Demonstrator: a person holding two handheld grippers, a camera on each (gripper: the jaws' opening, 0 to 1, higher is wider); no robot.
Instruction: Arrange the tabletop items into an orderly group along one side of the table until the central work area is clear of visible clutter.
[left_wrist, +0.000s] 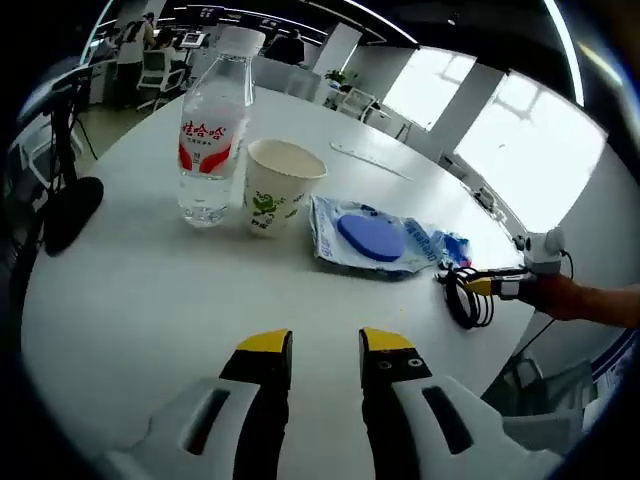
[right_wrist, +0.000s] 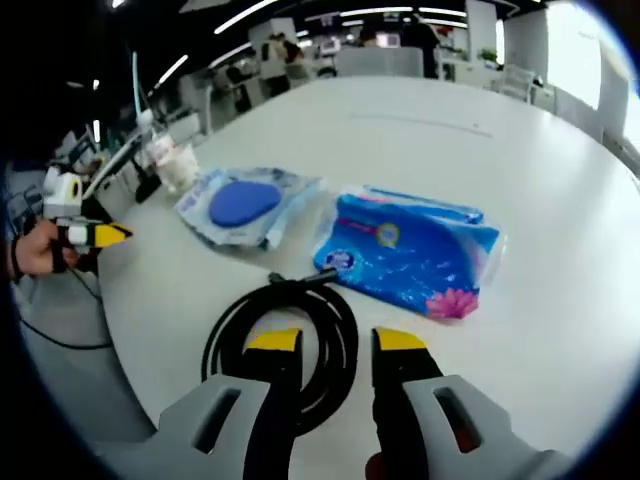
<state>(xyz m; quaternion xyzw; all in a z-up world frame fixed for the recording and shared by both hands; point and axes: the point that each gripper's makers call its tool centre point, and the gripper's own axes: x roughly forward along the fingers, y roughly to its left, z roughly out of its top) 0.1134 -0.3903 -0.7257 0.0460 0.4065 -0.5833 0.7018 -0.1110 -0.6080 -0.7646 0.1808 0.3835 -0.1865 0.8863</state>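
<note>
Left gripper (left_wrist: 326, 345): fingers apart with nothing between them, hovering over bare white tabletop (left_wrist: 130, 300).
Right gripper (right_wrist: 337, 342): fingers apart, poised above the coiled black cable (right_wrist: 285, 345).
Water bottle (left_wrist: 211, 130): upright, just beside the paper cup (left_wrist: 276, 187).
Clear packet with blue disc (left_wrist: 372, 237): flat, right of the cup.
Blue tissue pack (right_wrist: 410, 250): flat, beyond the cable, beside the packet.

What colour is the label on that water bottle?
The bottle has a red and white label, clearest in the left gripper view.
</note>
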